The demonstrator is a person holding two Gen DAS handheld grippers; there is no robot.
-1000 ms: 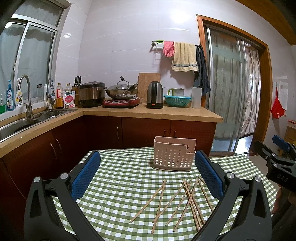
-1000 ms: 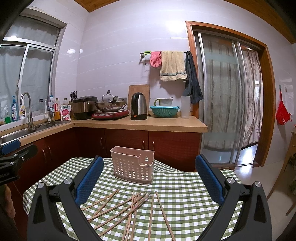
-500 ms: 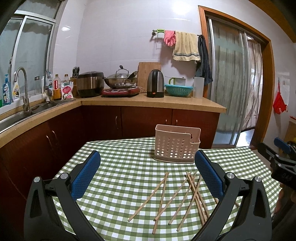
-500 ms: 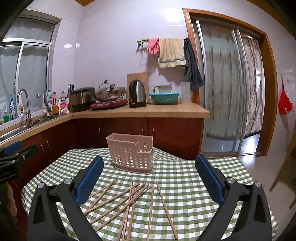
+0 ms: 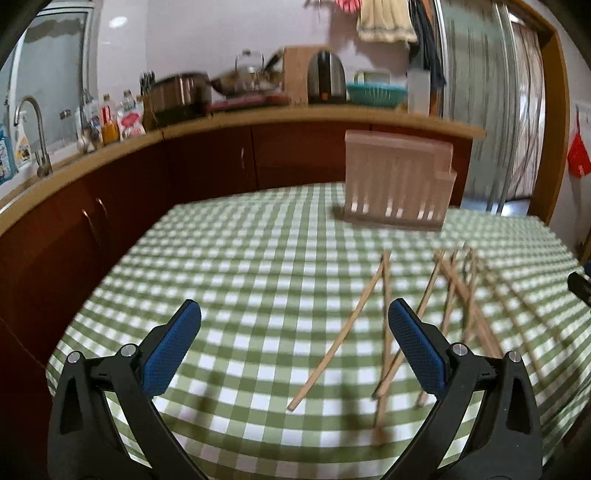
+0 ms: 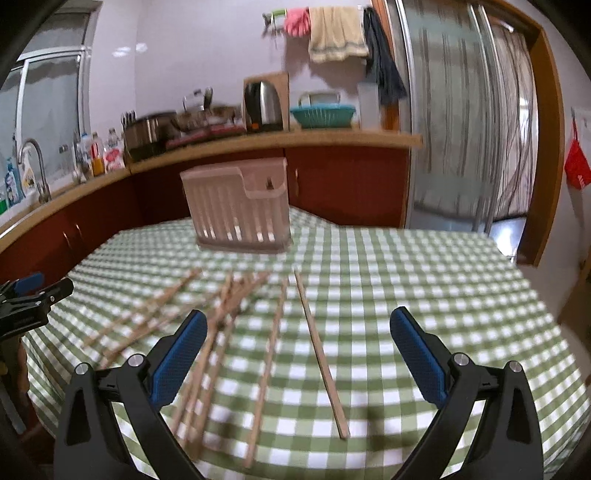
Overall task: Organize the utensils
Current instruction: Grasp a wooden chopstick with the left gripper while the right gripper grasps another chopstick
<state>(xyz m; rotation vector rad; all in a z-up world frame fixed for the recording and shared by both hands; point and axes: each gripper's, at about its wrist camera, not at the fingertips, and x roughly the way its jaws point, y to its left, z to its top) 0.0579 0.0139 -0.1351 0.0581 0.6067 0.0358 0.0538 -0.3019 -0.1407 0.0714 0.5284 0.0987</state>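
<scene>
The chopsticks [image 6: 320, 343] lie scattered on the green-checked tablecloth [image 6: 424, 280], some crossing in a loose heap [image 5: 461, 295], one lying apart on the right of the heap in the right wrist view. Behind them, near the table's far edge, stands a pale slotted holder [image 6: 240, 206], upright, apart from the sticks. No brand or writing on it can be read; both views are blurred.

The left gripper [image 5: 293, 321] hangs above the cloth with its blue-padded jaws spread wide and nothing between them; its right finger [image 5: 415, 347] overlaps the nearest sticks in view. The right gripper [image 6: 295, 328] is likewise spread and empty, above the sticks.

Beyond the table runs a wooden counter [image 6: 332, 138] with a kettle [image 6: 264, 105], a teal basket [image 6: 323, 112] and bottles whose labels are illegible. Towels [image 6: 338, 33] hang on the wall.
</scene>
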